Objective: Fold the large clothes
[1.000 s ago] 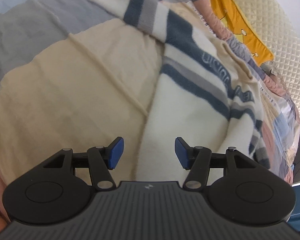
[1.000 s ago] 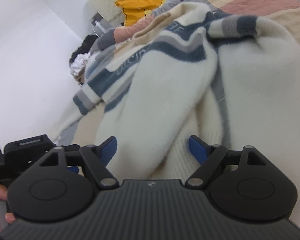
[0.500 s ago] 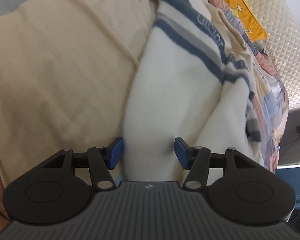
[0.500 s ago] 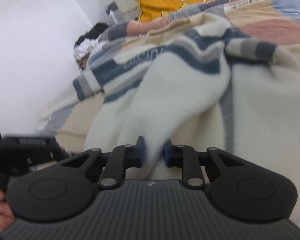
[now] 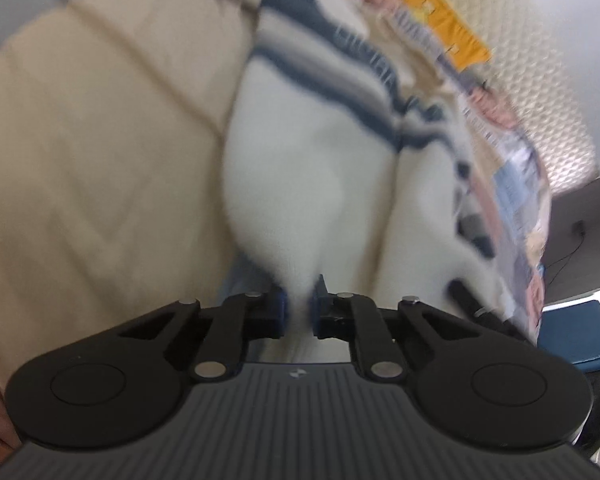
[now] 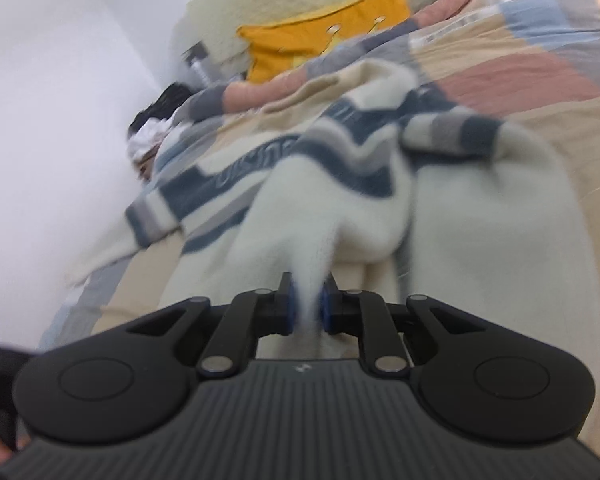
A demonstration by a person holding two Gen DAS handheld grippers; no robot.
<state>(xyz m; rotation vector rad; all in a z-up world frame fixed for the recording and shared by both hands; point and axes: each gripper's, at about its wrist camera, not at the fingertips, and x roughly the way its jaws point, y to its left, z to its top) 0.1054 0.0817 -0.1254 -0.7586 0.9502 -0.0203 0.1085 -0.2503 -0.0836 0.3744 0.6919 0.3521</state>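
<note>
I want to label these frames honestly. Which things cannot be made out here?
- Lettering on the sweater: blurred by motion in both views.
- Which part of the sweater the left gripper and right gripper pinch: hidden by their jaws.
- Dark heap by the wall, right wrist view: too small.

Both wrist views close above bed, angled down along tongs; shared: striped sweater (image 5: 312,168) (image 6: 340,200), yellow pillow (image 5: 456,20) (image 6: 324,48).

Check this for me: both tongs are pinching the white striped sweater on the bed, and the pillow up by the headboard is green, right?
Not quite. The pillow is orange-yellow, not green, as the right wrist view shows. The rest holds: the left tongs and the right tongs are each closed on a fold of the white striped sweater lying on the bed.
</note>
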